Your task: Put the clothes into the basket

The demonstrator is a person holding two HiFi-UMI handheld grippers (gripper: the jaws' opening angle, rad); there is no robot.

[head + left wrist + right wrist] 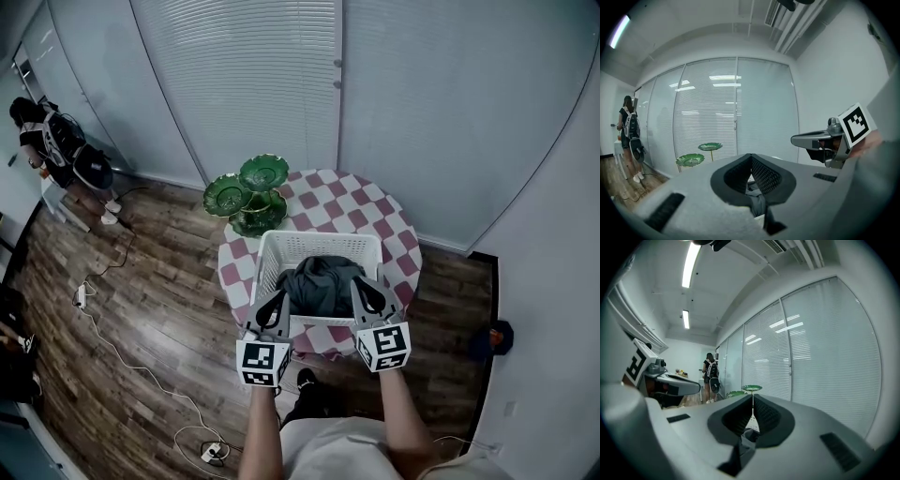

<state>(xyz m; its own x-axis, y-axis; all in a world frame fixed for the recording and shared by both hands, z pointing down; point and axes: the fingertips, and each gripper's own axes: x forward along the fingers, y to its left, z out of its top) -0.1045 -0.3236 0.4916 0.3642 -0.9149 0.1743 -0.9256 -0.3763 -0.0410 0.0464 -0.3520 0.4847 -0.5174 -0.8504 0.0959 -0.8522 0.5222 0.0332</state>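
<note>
Because the arms and both tools stand in front of it, the round desk [375, 211] with the pink-and-white checked cloth shows only its far and side parts in the head view; its near edge is hidden. On this desk stands the white plastic lattice basket [319, 246], with its long side running left to right; the tools cover parts of its near rim.

Inside the basket lies the dark grey crumpled clothes heap [323, 281]. It is a little longer from side to side than from front to back, so its long axis follows the basket's long side. How many pieces it contains is not possible to tell, and its lower part is hidden behind the basket wall.

The grey left tool [279, 298] with a marker cube points at the heap's left edge, and the matching right tool [360, 283] points at its right edge. In the left gripper view the jaws of the left tool [751, 157] meet at the tips. In the right gripper view the right tool [753, 397] is closed in the same way. Grey cloth shows in each narrow slit, but whether it is nipped I cannot tell.
</note>
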